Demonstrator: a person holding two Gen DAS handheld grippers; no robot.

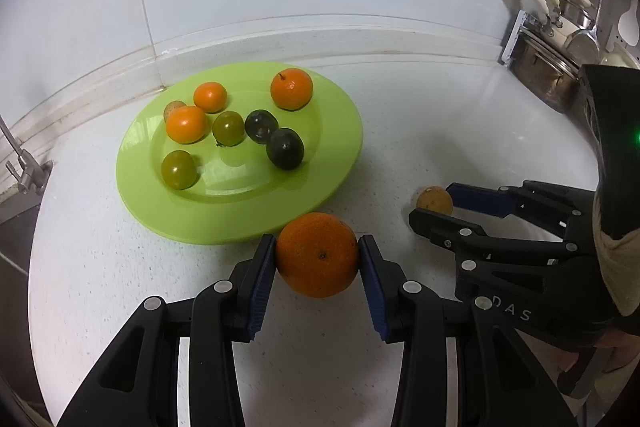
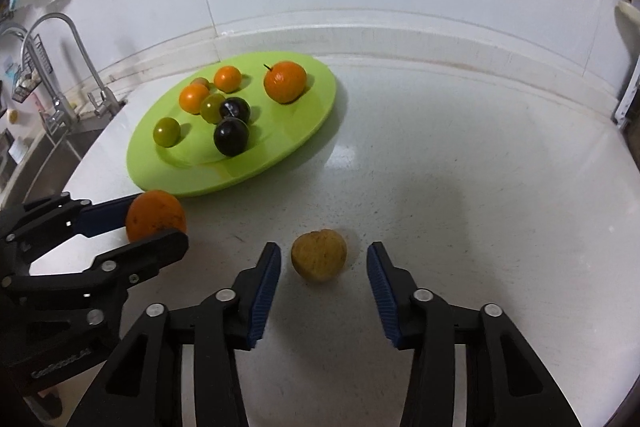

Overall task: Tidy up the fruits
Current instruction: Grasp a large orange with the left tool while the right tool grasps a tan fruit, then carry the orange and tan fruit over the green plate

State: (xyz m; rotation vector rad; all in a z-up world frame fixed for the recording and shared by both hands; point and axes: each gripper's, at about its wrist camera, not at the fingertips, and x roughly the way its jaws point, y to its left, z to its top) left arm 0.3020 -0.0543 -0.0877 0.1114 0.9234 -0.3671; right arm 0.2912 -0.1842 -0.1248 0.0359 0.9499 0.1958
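While the large orange (image 1: pixel 317 254) is clamped between the blue pads (image 1: pixel 262 287) of the left gripper (image 1: pixel 318 269), it sits just beside the near rim of the green plate (image 1: pixel 340 131), at the plate's edge on the white countertop (image 1: pixel 420 115); whether it is touching the counter or lifted cannot be told. Both pads are pressed against its sides. A small yellowish-brown fruit (image 2: pixel 319 254) is seen lying on the counter between the fingers of the right gripper (image 2: pixel 323 277), with a clear gap on each side, so nothing is gripped there; jaws are set moderately narrow and not in contact. The two grippers are positioned side by side, near each other, the right one to the right of the orange in the left wrist view. On the plate, a stemmed orange (image 1: pixel 291 89) is placed at the far side, two smaller orange fruits (image 1: pixel 210 97) at the left, two green round fruits (image 1: pixel 228 128) and two dark ones (image 1: pixel 285 148) toward the middle; a small brownish fruit (image 1: pixel 174 107) is partly hidden behind an orange one. A steel faucet (image 2: pixel 70 67) and sink are visible at the left, and metal pots (image 1: pixel 548 79) with white-handled utensils at the right. A tiled wall is behind the counter.
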